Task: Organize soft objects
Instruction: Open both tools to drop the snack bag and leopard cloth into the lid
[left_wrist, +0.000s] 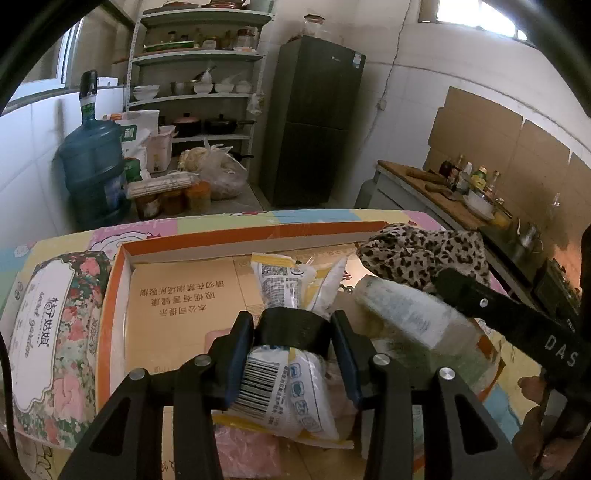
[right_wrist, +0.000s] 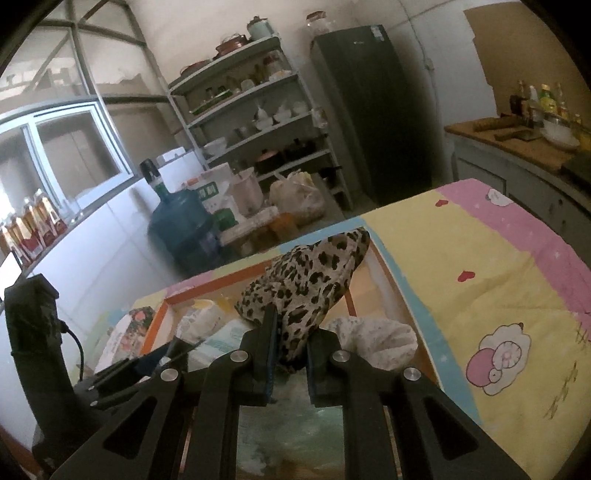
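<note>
My left gripper (left_wrist: 291, 354) is shut on a white and yellow soft packet (left_wrist: 291, 291) with a barcode, held over the orange-rimmed cardboard box (left_wrist: 236, 240). My right gripper (right_wrist: 290, 356) is shut on a leopard-print cloth (right_wrist: 306, 280), lifted above the same box (right_wrist: 168, 301); the cloth also shows in the left wrist view (left_wrist: 421, 254). A floral tissue pack (left_wrist: 55, 332) lies left of the box. A pale wrapped pack (left_wrist: 406, 314) and a pink soft item (left_wrist: 247, 454) lie in the box.
The box sits on a table under a cartoon-print cover (right_wrist: 480, 277). Behind stand a blue water jug (left_wrist: 92, 166), a shelf rack (left_wrist: 199, 92), a dark fridge (left_wrist: 310, 122) and a counter with bottles (left_wrist: 461, 184). A white printed cloth (right_wrist: 376, 339) lies by the box's right wall.
</note>
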